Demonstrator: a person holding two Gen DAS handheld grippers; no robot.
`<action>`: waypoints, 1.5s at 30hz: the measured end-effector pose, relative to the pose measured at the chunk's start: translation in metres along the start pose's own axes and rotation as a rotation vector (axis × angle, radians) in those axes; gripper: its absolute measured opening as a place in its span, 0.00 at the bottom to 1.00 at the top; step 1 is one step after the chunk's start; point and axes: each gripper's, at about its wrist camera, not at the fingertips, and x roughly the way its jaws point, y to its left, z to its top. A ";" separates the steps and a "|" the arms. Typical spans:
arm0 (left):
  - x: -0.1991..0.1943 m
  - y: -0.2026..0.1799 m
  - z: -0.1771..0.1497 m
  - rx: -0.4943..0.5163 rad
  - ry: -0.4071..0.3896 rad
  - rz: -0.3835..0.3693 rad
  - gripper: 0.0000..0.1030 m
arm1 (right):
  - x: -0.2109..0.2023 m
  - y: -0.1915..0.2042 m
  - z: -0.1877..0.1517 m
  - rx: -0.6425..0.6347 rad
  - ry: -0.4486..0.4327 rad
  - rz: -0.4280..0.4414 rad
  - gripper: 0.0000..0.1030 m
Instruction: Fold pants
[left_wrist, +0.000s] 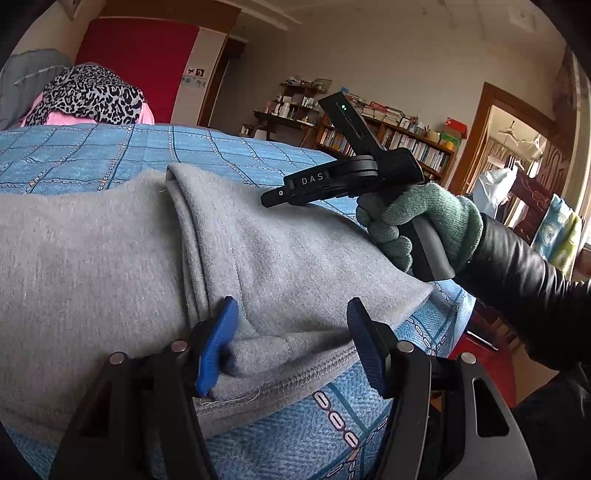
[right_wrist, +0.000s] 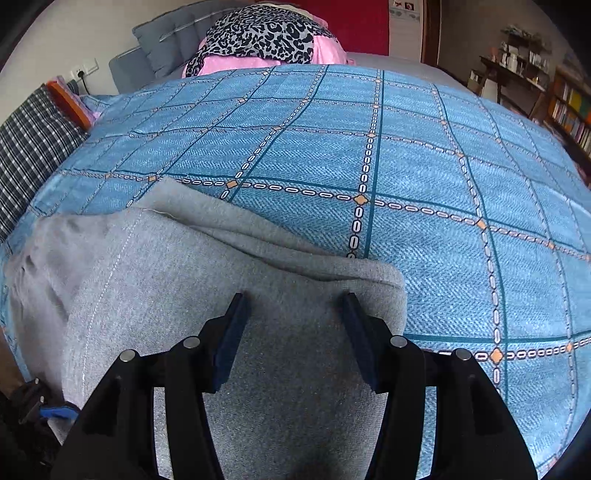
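Observation:
Grey sweatpants (left_wrist: 122, 251) lie folded on a bed with a blue checked cover (left_wrist: 92, 155). My left gripper (left_wrist: 291, 314) is open just above the pants' ribbed hem edge, blue pads on either side of a fold. The right gripper's body (left_wrist: 340, 177) shows in the left wrist view, held by a green-gloved hand (left_wrist: 424, 221) above the pants. In the right wrist view the pants (right_wrist: 184, 288) fill the lower left, and my right gripper (right_wrist: 295, 306) is open just above the folded corner, holding nothing.
A leopard-print and pink bundle (right_wrist: 262, 37) and grey cushions (right_wrist: 170, 40) lie at the head of the bed. A plaid cloth (right_wrist: 29, 147) lies at the left. Bookshelves (left_wrist: 388, 140) and a doorway (left_wrist: 517, 147) stand to the right of the bed.

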 end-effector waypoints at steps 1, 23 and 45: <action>-0.001 0.000 0.001 -0.006 0.003 -0.003 0.60 | -0.006 0.006 -0.001 -0.015 -0.018 -0.023 0.54; -0.029 0.003 -0.004 -0.118 0.029 0.050 0.74 | 0.023 0.102 0.002 -0.184 0.011 0.130 0.56; -0.173 0.133 -0.017 -0.690 -0.154 0.528 0.84 | -0.088 0.114 -0.110 -0.235 -0.303 0.151 0.57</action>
